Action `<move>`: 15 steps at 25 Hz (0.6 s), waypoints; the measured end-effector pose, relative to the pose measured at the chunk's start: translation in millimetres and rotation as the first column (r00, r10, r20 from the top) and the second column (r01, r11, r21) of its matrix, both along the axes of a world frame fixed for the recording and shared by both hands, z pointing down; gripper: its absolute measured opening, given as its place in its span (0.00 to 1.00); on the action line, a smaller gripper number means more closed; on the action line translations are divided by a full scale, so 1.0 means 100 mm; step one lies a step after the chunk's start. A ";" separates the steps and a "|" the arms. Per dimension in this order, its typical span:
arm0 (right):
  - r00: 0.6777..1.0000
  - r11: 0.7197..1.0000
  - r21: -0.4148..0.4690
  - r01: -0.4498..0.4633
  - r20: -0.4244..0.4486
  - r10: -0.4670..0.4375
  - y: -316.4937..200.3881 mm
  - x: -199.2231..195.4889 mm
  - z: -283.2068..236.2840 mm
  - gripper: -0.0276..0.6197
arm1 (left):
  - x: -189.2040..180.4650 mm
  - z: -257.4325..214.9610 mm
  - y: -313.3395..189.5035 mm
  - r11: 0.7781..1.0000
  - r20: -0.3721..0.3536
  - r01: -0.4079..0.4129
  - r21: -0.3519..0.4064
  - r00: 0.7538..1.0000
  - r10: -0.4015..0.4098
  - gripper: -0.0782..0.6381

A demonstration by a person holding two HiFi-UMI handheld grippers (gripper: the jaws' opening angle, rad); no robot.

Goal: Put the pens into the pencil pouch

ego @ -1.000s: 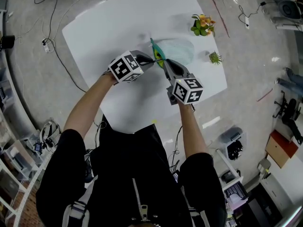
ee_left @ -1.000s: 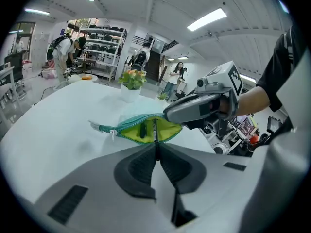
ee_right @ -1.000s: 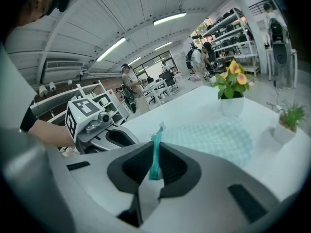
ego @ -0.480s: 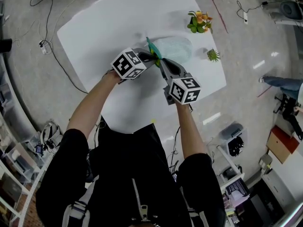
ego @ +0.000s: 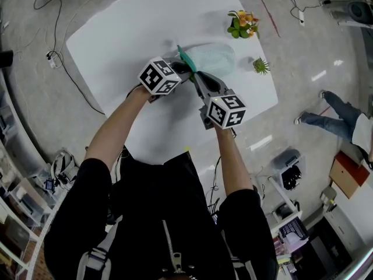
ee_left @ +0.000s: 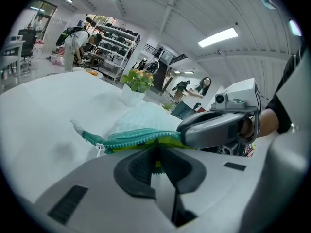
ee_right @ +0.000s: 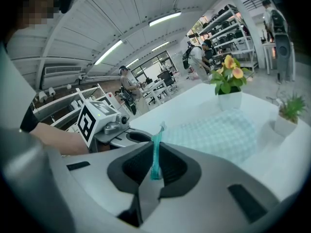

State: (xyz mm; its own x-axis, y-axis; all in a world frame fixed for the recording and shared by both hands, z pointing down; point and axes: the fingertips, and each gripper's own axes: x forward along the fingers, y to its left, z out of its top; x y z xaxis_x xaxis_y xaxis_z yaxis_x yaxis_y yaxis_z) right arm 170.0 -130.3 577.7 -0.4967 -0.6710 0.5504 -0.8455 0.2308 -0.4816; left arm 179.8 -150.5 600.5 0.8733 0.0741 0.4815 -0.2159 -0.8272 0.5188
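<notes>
The pencil pouch [ego: 210, 56] is pale checked blue-green with a teal zipper [ego: 184, 58] and lies mid-table on the white table [ego: 116, 34]. Both grippers meet at its near zipper edge. My left gripper [ego: 186, 70] is shut on the pouch's edge; in the left gripper view the teal zipper [ee_left: 131, 139] and yellow-green lining run into the left gripper [ee_left: 155, 163]. My right gripper [ego: 196, 76] is shut on the teal zipper strip [ee_right: 156, 149], which stands up between its pads in the right gripper view, where the right gripper [ee_right: 155, 171] pinches it. No pen is in view.
A potted orange flower [ego: 242, 23] and a small green plant [ego: 260, 66] stand at the table's far right, close behind the pouch. Cables [ego: 76, 74] trail on the floor to the left. A person [ego: 335, 118] walks on the floor to the right.
My left gripper has shifted a little toward the pouch and the right gripper, rolling slightly. The right gripper has held still. A person has walked into view at the right.
</notes>
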 end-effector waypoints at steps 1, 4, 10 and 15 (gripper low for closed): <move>1.000 1.000 0.000 0.001 0.000 -0.001 0.00 0.00 0.01 0.11 | 0.02 0.01 -0.02 1.000 -0.001 0.010 0.000 1.000 -0.010 0.17; 1.000 1.000 0.000 -0.005 -0.002 0.005 -0.01 0.02 0.02 0.11 | 0.05 0.03 -0.08 0.999 0.011 0.036 0.018 0.999 -0.036 0.18; 1.000 1.000 -0.002 -0.019 -0.007 0.019 -0.06 0.05 0.05 0.11 | -0.04 0.06 -0.10 0.997 0.023 0.062 0.037 0.998 -0.063 0.18; 1.000 1.000 -0.007 -0.011 -0.013 0.011 -0.06 0.06 0.10 0.12 | -0.24 0.06 -0.12 0.995 0.032 0.086 0.042 0.996 -0.087 0.22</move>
